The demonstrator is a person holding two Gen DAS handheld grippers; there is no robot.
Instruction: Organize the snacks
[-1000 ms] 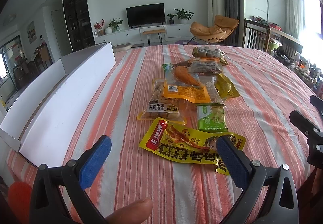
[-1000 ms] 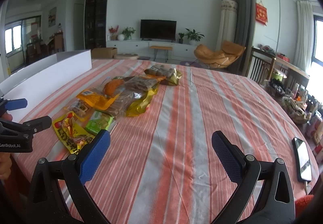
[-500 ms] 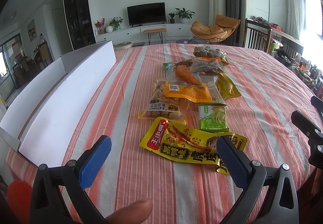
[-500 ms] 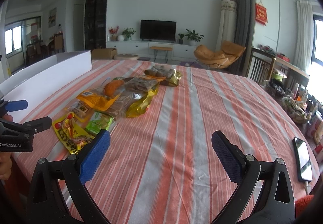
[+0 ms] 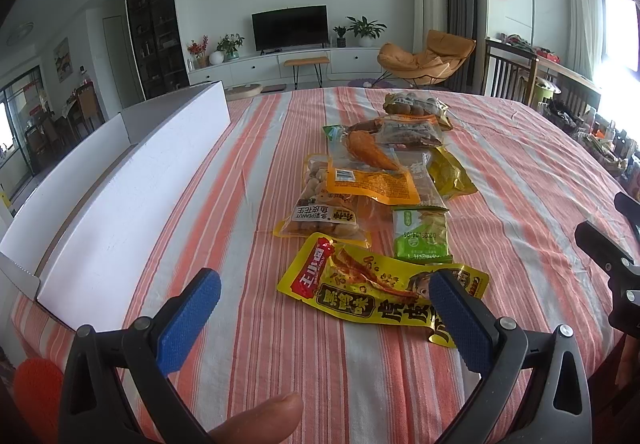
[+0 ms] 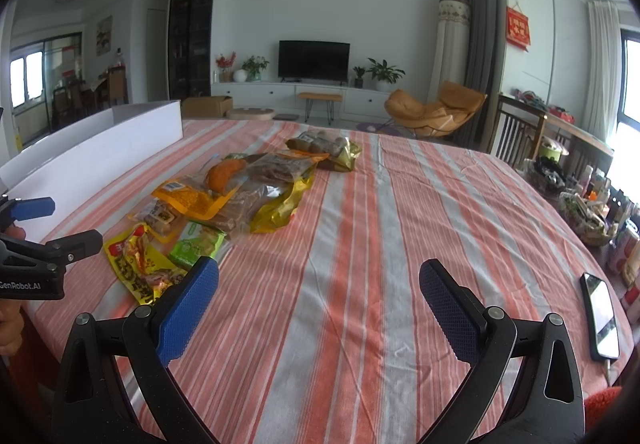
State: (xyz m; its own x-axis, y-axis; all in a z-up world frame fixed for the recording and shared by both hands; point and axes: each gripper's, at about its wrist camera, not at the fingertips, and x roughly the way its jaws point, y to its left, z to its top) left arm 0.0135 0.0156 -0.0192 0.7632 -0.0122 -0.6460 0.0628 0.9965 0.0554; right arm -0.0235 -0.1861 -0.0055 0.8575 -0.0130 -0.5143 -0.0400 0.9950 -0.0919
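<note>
Nothing is picked yet: both the left gripper (image 5: 324,308) and right gripper (image 6: 318,294) gape wide and empty, snacks (image 5: 372,180) strewn mid-frame, box (image 5: 120,200) at left, so next comes closing on the yellow pack (image 5: 360,296).

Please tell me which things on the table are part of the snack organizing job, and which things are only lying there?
Part of the job:
yellow snack packet
green packet
peanut bag
orange packet
gold bag
remaining packets at the far end
white box, probably where the snacks go

Only lying about:
phone
striped tablecloth
</note>
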